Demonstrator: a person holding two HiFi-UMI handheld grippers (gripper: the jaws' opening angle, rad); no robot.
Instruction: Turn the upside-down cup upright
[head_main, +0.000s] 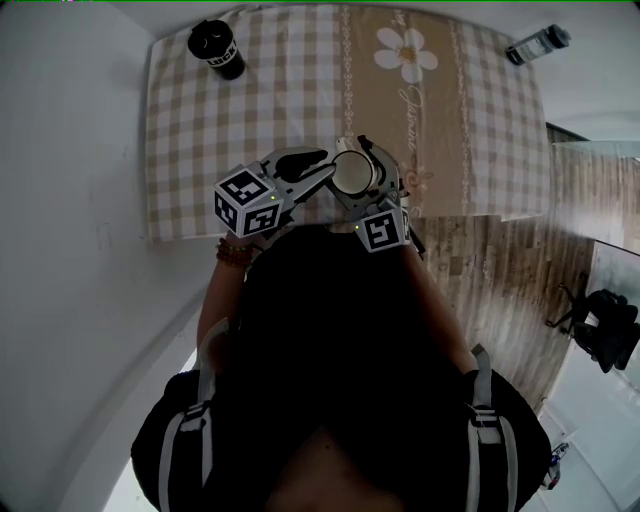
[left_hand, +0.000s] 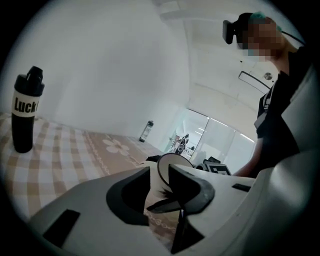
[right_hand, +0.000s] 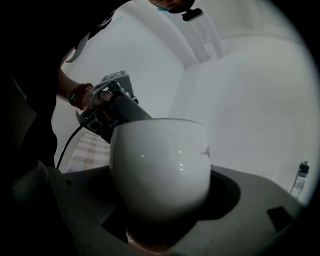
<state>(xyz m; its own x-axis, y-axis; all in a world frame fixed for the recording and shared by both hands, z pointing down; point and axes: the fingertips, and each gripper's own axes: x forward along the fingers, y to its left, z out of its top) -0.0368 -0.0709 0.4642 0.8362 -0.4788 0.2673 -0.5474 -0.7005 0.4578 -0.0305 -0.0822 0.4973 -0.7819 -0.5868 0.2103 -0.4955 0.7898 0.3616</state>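
We are holding the white cup (right_hand: 160, 165) in the right gripper (right_hand: 160, 200), whose jaws are clenching its rounded wall from both sides. The mouth is facing up, so the turn itself is looking done. The cup is sitting over the near edge of the table, though we are not able to tell whether its base is touching the cloth. The left gripper (left_hand: 159, 175) is standing released, jaws apart, with the cup's rim showing just beyond them. That closeness is the first worry: a careless pull-away could be clipping the rim and twisting the cup in our grip. The glazed, curved wall is likely slick too, so a loosening squeeze might be letting it slide. Setting it down this near the edge is also risking a fall to the wooden floor (head_main: 500, 270). The checked tablecloth (head_main: 300, 90), with its daisy panel, is carrying a black bottle (head_main: 217, 48) at the far left corner and a second bottle (head_main: 537, 43) at the far right, both well apart from us. White walls are closing in the room.
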